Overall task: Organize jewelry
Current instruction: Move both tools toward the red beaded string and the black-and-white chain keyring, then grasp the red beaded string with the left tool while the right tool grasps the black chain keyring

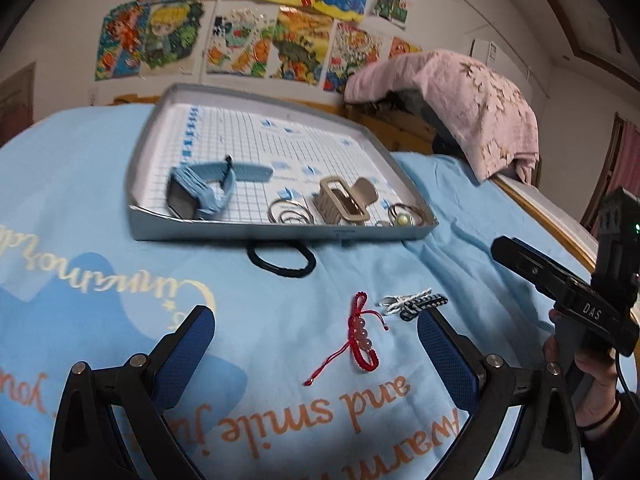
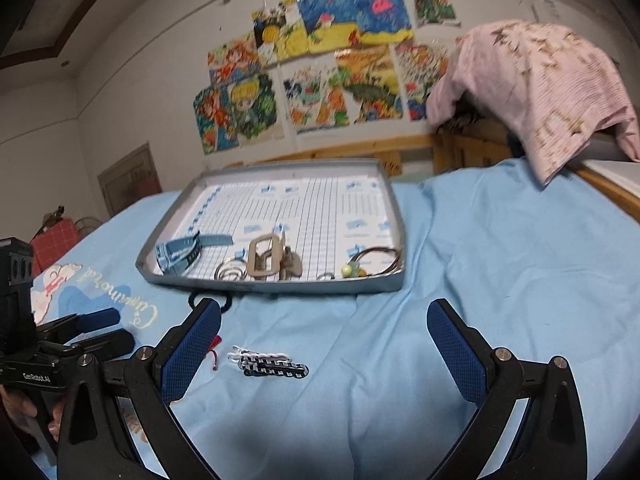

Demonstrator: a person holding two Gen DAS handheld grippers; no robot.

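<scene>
A grey tray [image 1: 280,234] [image 2: 276,286] on the blue bedsheet holds a blue watch [image 1: 200,194] [image 2: 180,254], silver rings [image 1: 289,213], a beige claw clip [image 1: 344,200] [image 2: 268,260] and thin bangles with a green bead [image 1: 404,216] [image 2: 372,262]. In front of it lie a black hair tie [image 1: 280,260], a red beaded bracelet [image 1: 362,340] and checkered hair clips [image 1: 414,302] [image 2: 272,366]. My left gripper [image 1: 316,354] is open just above the bracelet. My right gripper [image 2: 324,352] is open, the hair clips near its left finger.
A pink blanket [image 1: 464,104] [image 2: 536,88] drapes over the wooden bed frame at the back right. Colourful pictures [image 1: 256,28] cover the wall. A hand [image 1: 588,368] holds the right gripper at the left wrist view's right edge. Bare sheet [image 2: 500,248] lies right of the tray.
</scene>
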